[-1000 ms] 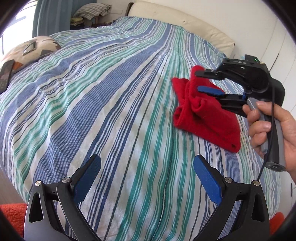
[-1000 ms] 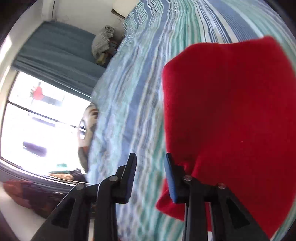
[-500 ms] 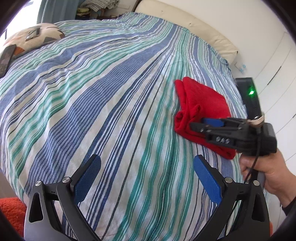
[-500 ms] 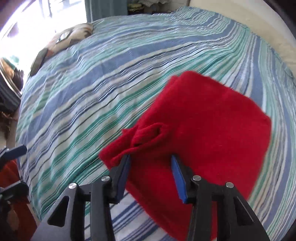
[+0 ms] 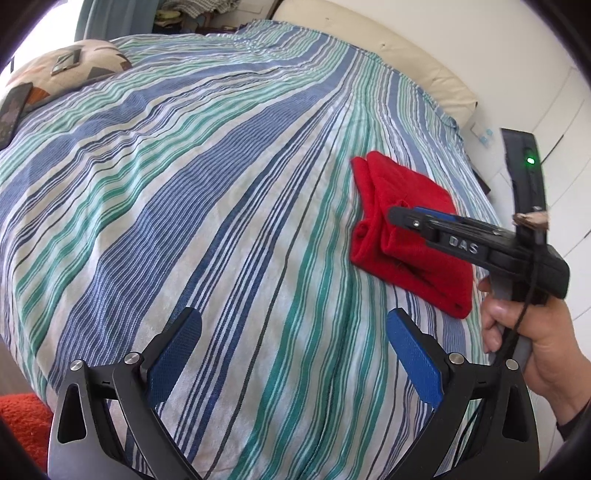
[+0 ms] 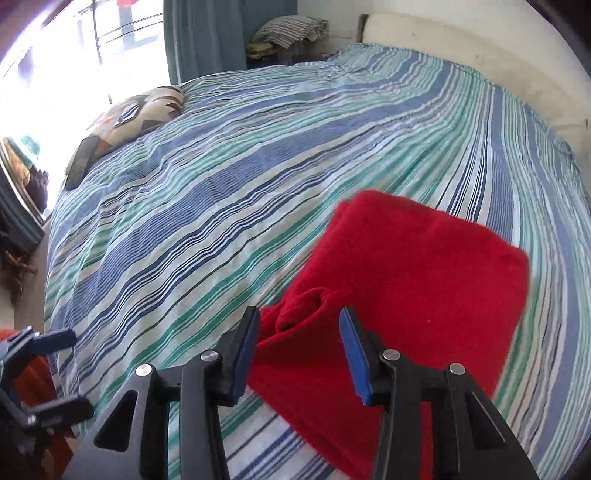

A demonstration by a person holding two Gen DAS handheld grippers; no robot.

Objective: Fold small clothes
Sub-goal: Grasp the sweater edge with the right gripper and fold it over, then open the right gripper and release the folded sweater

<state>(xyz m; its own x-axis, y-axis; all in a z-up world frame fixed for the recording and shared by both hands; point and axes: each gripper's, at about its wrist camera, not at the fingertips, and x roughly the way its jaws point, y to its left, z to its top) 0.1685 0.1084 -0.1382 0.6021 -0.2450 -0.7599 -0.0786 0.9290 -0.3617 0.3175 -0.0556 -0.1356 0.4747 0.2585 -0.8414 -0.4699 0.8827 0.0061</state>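
Note:
A red cloth (image 5: pixel 406 236) lies folded on the striped bedspread (image 5: pixel 221 184), right of centre, with a puckered fold at its left edge (image 6: pixel 314 306). My right gripper (image 6: pixel 299 317) hovers over the cloth's near left part, jaws partly apart, and the pads press on nothing. In the left wrist view the right gripper (image 5: pixel 406 213) reaches in from the right over the cloth, held by a hand (image 5: pixel 532 339). My left gripper (image 5: pixel 294 321) is wide open above bare bedspread, left of and nearer than the cloth, and holds nothing.
A patterned pillow (image 5: pixel 66 70) with a phone (image 5: pixel 13 110) beside it lies at the bed's far left. A cream headboard (image 5: pixel 388 51) and white wall sit behind, and folded laundry (image 6: pixel 291 29) by the curtain. Red rug (image 5: pixel 22 417) on the floor at the bottom left.
The right gripper has rolled upright and drawn back from the cloth's far side to its near left edge. The left gripper has stayed almost in place.

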